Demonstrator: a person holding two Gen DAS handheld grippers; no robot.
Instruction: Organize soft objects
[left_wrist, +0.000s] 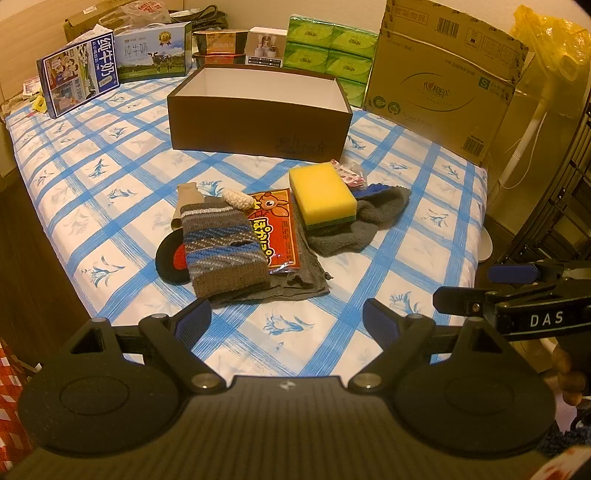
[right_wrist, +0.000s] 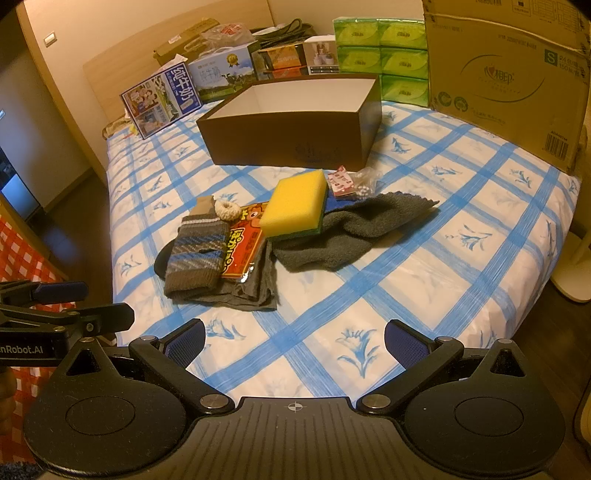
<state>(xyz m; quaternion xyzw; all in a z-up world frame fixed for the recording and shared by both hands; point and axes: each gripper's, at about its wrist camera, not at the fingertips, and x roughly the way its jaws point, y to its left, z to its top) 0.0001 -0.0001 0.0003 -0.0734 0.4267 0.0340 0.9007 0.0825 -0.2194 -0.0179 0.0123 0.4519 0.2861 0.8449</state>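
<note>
Pile of soft items on the bed (left_wrist: 424, 236), ahead of both claws, between them and the brown box (left_wrist: 258, 114). Box open-topped, white inside, nothing visible in it; judged the likely destination.

Left claw (left_wrist: 286, 321): jaws spread wide, gripping nothing, low over the near edge of the bed. Right claw (right_wrist: 293, 341): likewise spread and unloaded, just beside the left one.

Nearest item to left claw: striped knit sock (left_wrist: 221, 247), lying atop a grey cloth (left_wrist: 295, 277). Long axis runs roughly away from the claw, cuff end nearest. Slightly left of centre in the left wrist view; further left in the right wrist view. Judged: left claw nearer to it.

Yellow sponge (right_wrist: 295, 208) on the dark grey towel (right_wrist: 351, 236), right side of pile, long axis roughly toward the box. Judged: better placed for right claw.

Red printed packet (left_wrist: 273, 232) between sock and sponge, partly under both.

No item lifted yet; task judged at its start.
</note>
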